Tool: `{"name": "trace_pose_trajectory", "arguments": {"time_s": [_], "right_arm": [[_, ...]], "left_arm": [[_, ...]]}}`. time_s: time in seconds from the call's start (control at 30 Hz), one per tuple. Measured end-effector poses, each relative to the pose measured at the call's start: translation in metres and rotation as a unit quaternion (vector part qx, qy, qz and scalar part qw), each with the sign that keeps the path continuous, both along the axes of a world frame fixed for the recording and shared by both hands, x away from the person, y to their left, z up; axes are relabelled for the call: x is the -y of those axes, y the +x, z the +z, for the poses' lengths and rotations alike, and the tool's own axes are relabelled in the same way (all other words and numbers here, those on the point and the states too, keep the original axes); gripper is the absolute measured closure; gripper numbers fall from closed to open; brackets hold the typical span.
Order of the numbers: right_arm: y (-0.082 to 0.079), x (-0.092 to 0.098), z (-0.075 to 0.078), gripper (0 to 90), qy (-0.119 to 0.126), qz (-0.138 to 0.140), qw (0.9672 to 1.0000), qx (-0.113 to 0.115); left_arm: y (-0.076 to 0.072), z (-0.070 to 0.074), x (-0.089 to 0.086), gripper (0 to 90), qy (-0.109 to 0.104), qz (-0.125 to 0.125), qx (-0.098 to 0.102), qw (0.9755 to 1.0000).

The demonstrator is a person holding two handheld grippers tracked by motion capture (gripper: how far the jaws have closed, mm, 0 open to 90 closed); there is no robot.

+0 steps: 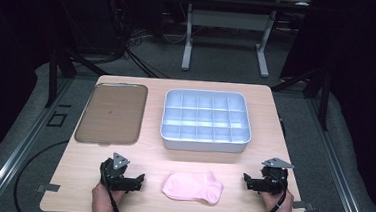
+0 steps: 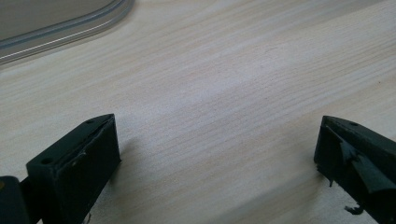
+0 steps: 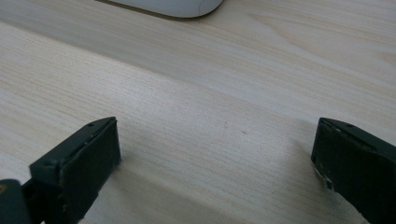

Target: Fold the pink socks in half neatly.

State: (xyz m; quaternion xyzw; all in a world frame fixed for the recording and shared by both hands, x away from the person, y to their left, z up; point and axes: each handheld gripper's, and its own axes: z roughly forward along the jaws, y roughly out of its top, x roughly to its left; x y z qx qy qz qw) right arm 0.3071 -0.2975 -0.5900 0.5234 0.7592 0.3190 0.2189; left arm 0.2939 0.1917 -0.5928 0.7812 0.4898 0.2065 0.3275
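Resting low on the bench (image 1: 172, 155), your left tongs (image 1: 140, 179) and right tongs (image 1: 246, 180) flanked the sock (image 1: 193, 187), one on each side, with bare wood between each and the fabric. Both stood wide open and held nothing: the left gripper view showed plain wood grain between the spread jaws, and the right gripper view showed the same. You had them turned inward toward the sock, which reads as a ready stance, each tool near enough to take one end without crossing the other. The sock lay flat near the front edge of the bench, midway between your hands, toe end to the left and cuff to the right as far as the shape let me judge. Behind it sat the divided bin (image 1: 206, 121), close enough to take the sock in a short forward carry, and the flat tray (image 1: 111, 113) lay beside the bin to its left. A corner of the tray (image 2: 60, 28) showed ahead of the left jaws, and the rim of the bin (image 3: 177, 7) ahead of the right.
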Motion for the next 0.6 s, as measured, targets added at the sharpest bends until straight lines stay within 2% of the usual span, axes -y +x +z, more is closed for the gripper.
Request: {"name": "trace_pose_trajectory", "arguments": {"time_s": [0.47,0.6], "right_arm": [[-0.0008,-0.0018,0.0009,2.2,-0.003,0.002,1.0000,0.003],[-0.0015,0.0002,0.0049,1.6,0.023,0.011,0.9997,-0.002]], "left_arm": [[-0.0001,0.0004,0.0002,0.0,0.001,0.002,-0.001,1.0000],[-0.0001,0.0005,0.0002,0.0,0.001,0.001,-0.002,1.0000]]}}
